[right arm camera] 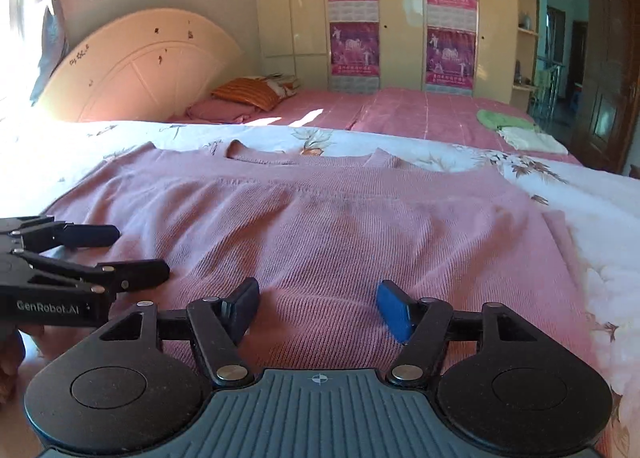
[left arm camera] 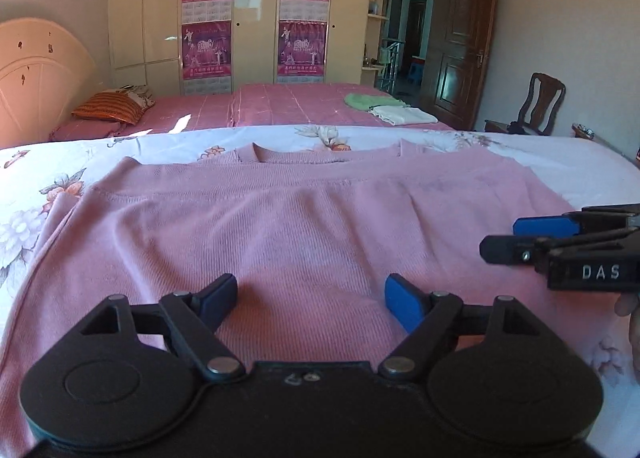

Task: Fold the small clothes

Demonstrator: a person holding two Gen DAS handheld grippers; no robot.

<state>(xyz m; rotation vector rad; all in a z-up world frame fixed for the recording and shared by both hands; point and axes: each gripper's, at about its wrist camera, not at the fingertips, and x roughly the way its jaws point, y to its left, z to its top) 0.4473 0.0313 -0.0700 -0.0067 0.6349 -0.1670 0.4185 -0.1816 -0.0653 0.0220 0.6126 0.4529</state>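
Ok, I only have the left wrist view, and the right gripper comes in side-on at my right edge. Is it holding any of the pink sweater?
Observer: No. Seen from its own camera, the right gripper is open over the pink sweater, with no fabric pinched between its fingers.
Operator: And the sweater's right edge, behind that gripper?
Observer: It lies on the floral sheet, well out past the gripper's right finger.
Operator: Anything off to my far left?
Observer: A tied-back curtain at a bright window, next to the headboard.
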